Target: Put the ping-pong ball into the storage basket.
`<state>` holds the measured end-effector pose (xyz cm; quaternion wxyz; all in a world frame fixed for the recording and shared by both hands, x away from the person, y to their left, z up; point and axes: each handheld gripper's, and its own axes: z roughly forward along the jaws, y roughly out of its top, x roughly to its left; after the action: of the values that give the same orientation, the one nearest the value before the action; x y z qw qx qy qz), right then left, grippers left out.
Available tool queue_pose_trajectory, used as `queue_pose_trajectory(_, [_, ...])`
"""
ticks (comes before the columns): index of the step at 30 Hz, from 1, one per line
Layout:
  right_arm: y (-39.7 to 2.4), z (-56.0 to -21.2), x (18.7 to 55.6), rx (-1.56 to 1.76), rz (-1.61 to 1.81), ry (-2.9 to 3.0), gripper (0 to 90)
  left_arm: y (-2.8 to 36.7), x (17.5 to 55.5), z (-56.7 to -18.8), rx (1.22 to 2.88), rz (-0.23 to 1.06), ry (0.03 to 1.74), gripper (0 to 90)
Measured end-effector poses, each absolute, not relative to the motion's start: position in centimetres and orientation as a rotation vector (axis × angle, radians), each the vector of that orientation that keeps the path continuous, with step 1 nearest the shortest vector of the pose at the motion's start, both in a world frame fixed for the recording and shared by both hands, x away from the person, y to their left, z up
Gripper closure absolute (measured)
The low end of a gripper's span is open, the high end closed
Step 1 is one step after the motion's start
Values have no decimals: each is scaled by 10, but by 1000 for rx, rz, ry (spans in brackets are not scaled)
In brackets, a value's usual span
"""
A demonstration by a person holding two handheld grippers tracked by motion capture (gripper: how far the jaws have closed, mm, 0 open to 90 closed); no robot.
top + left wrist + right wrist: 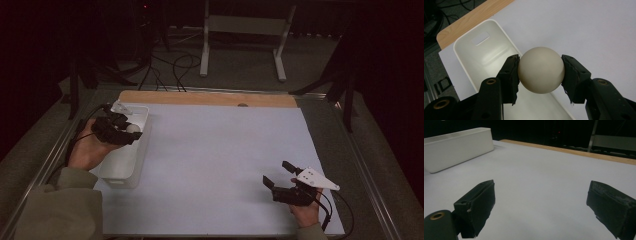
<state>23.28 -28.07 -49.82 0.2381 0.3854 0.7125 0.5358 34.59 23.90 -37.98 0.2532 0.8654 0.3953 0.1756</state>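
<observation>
A cream ball (541, 70) is clamped between the two black jaws of my left gripper (540, 73), held in the air above a long white bin (474, 53). From above, the same left gripper (131, 131) hovers over the bin (126, 167) at the table's left, with the ball (133, 128) at its tip. Low over the white sheet at the front right, my right gripper (279, 174) stands open with nothing between its jaws. Its own view shows the right gripper (540, 198) wide apart over bare sheet, the bin (459, 146) far off at the left.
A white sheet (225, 155) covers the table, with a strip of bare wood (210, 98) along the far edge. Metal rails run down both sides. Beyond the table stand a white frame (240, 35), dark stand legs and cables on the floor.
</observation>
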Motion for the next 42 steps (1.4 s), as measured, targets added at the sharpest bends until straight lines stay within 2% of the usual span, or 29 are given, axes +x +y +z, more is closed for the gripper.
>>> queue_pose_trajectory(42, [-280, -499, 233, 1056, 1467, 1953, 81, 261, 346, -394, 2388, 454, 1153, 513])
